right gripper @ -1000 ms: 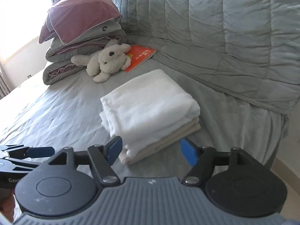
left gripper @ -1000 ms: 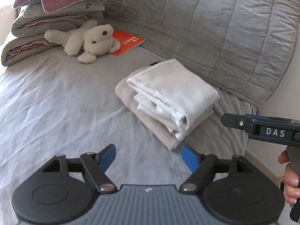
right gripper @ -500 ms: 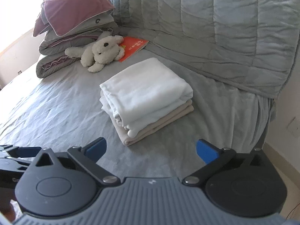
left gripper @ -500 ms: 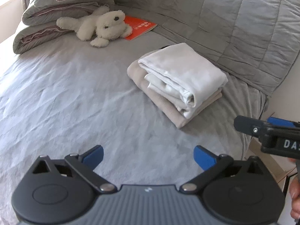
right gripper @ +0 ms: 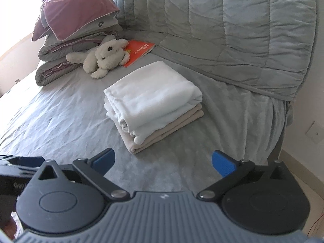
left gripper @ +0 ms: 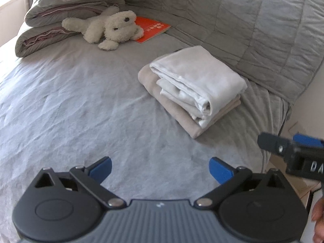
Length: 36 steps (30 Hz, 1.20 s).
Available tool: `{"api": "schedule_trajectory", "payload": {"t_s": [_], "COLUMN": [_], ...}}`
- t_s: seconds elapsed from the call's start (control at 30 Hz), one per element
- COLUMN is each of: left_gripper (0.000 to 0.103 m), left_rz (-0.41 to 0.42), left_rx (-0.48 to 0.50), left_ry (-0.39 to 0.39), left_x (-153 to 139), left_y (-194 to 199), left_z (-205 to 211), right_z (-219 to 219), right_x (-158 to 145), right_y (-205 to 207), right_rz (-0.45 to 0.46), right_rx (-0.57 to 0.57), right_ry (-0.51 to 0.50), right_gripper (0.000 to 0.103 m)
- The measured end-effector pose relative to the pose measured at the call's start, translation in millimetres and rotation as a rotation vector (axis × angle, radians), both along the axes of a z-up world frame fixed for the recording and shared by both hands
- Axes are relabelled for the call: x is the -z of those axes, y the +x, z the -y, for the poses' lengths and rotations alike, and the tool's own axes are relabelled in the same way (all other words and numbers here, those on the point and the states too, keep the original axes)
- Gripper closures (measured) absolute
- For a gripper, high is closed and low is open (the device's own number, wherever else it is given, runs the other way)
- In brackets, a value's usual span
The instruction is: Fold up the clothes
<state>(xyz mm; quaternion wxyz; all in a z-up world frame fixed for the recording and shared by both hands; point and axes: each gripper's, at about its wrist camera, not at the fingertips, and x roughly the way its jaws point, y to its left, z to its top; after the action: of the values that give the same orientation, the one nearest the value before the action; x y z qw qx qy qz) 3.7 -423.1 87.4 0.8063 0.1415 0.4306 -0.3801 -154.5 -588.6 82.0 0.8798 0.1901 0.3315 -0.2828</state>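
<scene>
- My left gripper point(left gripper: 160, 170) — jaws spread as wide as they go, having just been opening; nothing between the blue pads, only bare sheet below.
- My right gripper point(right gripper: 163, 162) — same: jaws just opened to full width, empty, pads clear of any cloth.
- Right gripper also shows at the right edge of the left wrist view; a bit of my hand point(left gripper: 319, 218) sits at that frame's lower right corner.
- Left gripper's black body pokes in at the left edge of the right wrist view.
- Folded clothes: 2 pieces in 1 stack — white garment point(right gripper: 149, 99) lying on top of a beige garment point(right gripper: 162, 135), touching, edges roughly lined up.
- Stack rests on the grey bed sheet point(right gripper: 60, 121), ahead of both grippers and apart from them, near the quilted grey cover point(right gripper: 232, 30) draped behind it.
- Further back: white plush dog point(right gripper: 105, 58) lying partly on an orange booklet point(right gripper: 139, 50).
- Behind the plush, a pile of folded grey and mauve bedding point(right gripper: 70, 30) at the bed's far left.
</scene>
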Motion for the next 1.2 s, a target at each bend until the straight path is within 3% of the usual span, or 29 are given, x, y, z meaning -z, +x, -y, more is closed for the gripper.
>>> {"api": "schedule_trajectory", "payload": {"t_s": [0.23, 0.37, 0.53, 0.67, 0.8, 1.2], "left_gripper": [0.001, 0.001, 0.001, 0.001, 0.001, 0.001], "left_rz": [0.017, 0.046, 0.08, 0.076, 0.12, 0.09], "left_rx": [-0.064, -0.035, -0.009, -0.04, 0.003, 0.026], "left_ry": [0.036, 0.05, 0.058, 0.047, 0.044, 0.06], "left_x": [19.5, 37.0, 47.7, 52.5, 49.8, 57.9], "left_y": [8.1, 7.4, 12.0, 17.3, 13.2, 14.6], "left_z": [11.5, 13.9, 12.1, 14.3, 14.1, 13.4], "right_z": [-3.8, -10.3, -12.3, -14.8, -17.4, -24.2], "right_x": [1.4, 7.1, 25.9, 38.4, 43.3, 43.4], "right_y": [-5.2, -7.0, -3.0, 5.9, 12.5, 23.0], "right_rz": [0.039, 0.034, 0.053, 0.041, 0.021, 0.025], "right_rx": [0.065, 0.114, 0.196, 0.211, 0.222, 0.224], "right_ry": [-0.016, -0.071, -0.058, -0.075, -0.106, -0.106], "right_gripper": [0.0, 0.0, 0.0, 0.0, 0.0, 0.0]}}
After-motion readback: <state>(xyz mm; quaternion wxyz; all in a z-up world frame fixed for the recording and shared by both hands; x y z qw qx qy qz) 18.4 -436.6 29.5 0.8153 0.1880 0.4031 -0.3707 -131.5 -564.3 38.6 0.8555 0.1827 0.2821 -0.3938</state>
